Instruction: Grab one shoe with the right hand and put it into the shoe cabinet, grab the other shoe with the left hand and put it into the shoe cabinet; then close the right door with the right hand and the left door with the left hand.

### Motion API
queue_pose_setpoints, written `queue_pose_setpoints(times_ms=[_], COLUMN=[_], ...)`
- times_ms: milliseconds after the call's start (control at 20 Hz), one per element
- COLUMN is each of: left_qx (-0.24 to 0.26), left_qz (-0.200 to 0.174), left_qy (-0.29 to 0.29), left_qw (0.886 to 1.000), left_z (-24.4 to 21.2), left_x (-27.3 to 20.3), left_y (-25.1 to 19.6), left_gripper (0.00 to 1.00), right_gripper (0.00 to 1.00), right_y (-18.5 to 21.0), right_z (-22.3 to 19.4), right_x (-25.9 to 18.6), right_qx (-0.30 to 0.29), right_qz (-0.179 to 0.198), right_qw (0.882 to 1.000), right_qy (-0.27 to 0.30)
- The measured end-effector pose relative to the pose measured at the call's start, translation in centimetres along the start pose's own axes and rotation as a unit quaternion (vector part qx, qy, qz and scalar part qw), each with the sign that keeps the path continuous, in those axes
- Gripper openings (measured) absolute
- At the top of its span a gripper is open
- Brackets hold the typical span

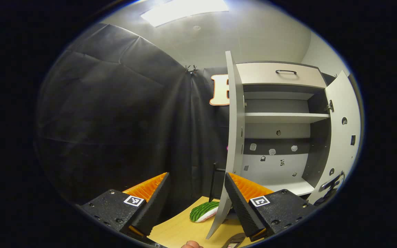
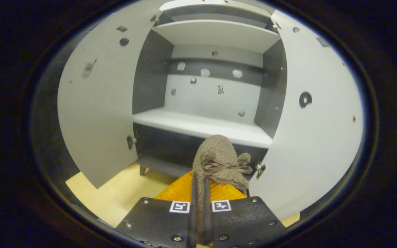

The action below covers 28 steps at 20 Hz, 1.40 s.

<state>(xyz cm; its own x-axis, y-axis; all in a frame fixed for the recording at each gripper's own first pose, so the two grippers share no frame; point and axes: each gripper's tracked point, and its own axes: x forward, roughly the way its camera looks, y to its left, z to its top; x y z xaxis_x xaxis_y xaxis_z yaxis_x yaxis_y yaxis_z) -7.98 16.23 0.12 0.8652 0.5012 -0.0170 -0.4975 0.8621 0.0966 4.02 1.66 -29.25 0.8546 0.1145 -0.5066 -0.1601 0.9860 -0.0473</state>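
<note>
The right gripper (image 2: 198,193) is clamped on a brown shoe (image 2: 219,158), toe pointing straight ahead at the cabinet's lower shelf (image 2: 198,125).

The left gripper view looked from low and well back, left of the shoe cabinet (image 1: 281,131), which stood at two o'clock behind its left door (image 1: 234,137). The right gripper view faced straight into the shoe cabinet (image 2: 215,89) from near, at twelve o'clock. Both shared the cabinet's interior and open doors.
</note>
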Motion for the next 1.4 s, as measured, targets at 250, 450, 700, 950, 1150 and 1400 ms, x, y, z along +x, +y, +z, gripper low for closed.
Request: queue_pose_setpoints(times_ms=[250, 450, 700, 950, 1150, 1400], left_qx=[-0.008, 0.002, 0.009, 0.042, 0.031, 0.017], left_qz=[0.013, 0.03, 0.047, 0.09, 0.109, 0.121], left_qy=[-0.001, -0.008, -0.014, -0.02, -0.013, -0.008], left_qw=[1.0, 1.0, 0.999, 0.995, 0.993, 0.993], left_z=[-0.3, -0.1, -0.1, 0.1, -0.4, -0.9], left_x=[0.4, 0.6, 0.3, -0.6, -1.3, -2.1], left_y=[1.3, 2.6, 4.2, 7.1, 8.5, 9.4], left_gripper=[0.96, 0.96, 0.96, 0.92, 0.92, 0.92], right_gripper=[0.09, 0.09, 0.09, 0.09, 0.08, 0.19], right_y=[-1.5, -2.8, -3.7, -4.8, -4.7, -4.8], right_z=[9.0, 13.6, 14.9, 11.3, 9.7, 8.3], right_x=[4.8, 9.5, 16.8, 22.0, 24.0, 25.0], right_qx=[-0.019, -0.041, -0.055, -0.044, -0.046, -0.036], right_qz=[-0.015, -0.031, -0.051, -0.074, -0.075, -0.073], right_qw=[0.997, 0.993, 0.994, 0.996, 0.996, 0.996], right_qy=[-0.077, -0.102, -0.08, -0.015, 0.005, 0.03])
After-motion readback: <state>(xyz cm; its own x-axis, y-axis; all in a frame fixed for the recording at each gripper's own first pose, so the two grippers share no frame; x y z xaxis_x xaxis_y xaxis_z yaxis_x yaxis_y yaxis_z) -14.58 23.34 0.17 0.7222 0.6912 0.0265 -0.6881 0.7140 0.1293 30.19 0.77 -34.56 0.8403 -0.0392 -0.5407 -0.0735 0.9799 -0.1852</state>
